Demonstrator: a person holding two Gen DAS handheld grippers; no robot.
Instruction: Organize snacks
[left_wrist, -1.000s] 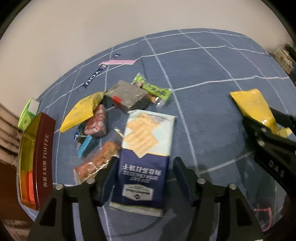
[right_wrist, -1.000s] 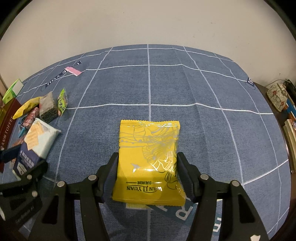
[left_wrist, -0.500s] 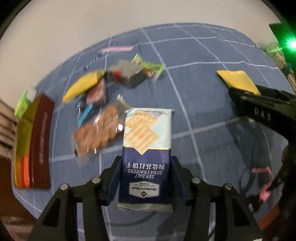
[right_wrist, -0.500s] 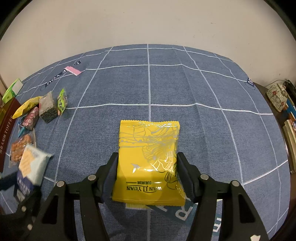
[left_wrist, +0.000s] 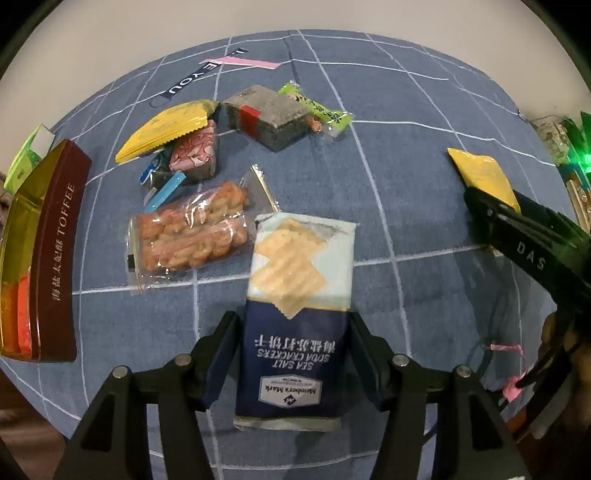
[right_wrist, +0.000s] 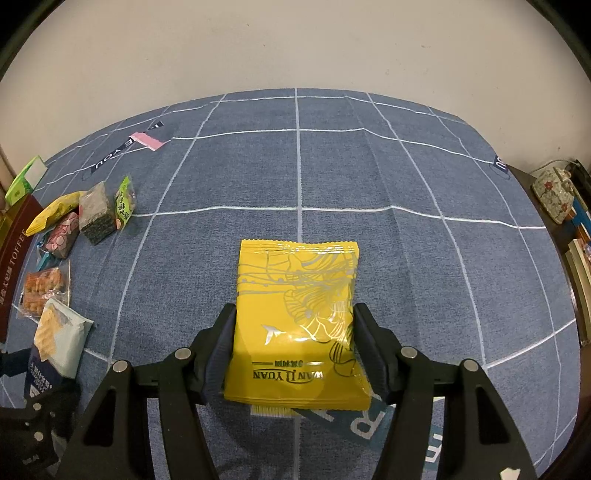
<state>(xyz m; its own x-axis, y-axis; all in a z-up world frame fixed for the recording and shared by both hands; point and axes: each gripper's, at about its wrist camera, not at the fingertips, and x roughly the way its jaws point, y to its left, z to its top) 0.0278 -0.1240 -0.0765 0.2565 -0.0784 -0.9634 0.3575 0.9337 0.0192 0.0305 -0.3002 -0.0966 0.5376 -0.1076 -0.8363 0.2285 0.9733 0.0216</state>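
A blue and white sea salt soda cracker pack (left_wrist: 299, 280) lies flat on the blue checked cloth (left_wrist: 406, 155). My left gripper (left_wrist: 291, 343) straddles the pack's near end. Its jaws are opening, and a thin gap shows between each pad and the pack. My right gripper (right_wrist: 295, 343) is shut on the near end of a yellow snack pack (right_wrist: 295, 295), with both pads against its sides. The left wrist view shows that gripper (left_wrist: 524, 240) and the yellow pack (left_wrist: 480, 173) at the right. The right wrist view has the cracker pack (right_wrist: 59, 336) at the lower left.
Loose snacks lie left of the crackers: a clear bag of orange snacks (left_wrist: 188, 232), a pink pack (left_wrist: 194, 151), a yellow pack (left_wrist: 166, 125), a grey block (left_wrist: 269, 114) and a green pack (left_wrist: 317, 109). A toffee box (left_wrist: 55, 251) stands at the left edge. A floral tin (right_wrist: 554, 192) sits beyond the cloth's right edge.
My left gripper carried the cracker pack off the snack pile, uncovering the orange bag, and its jaws have widened. The right gripper and yellow pack have not moved.
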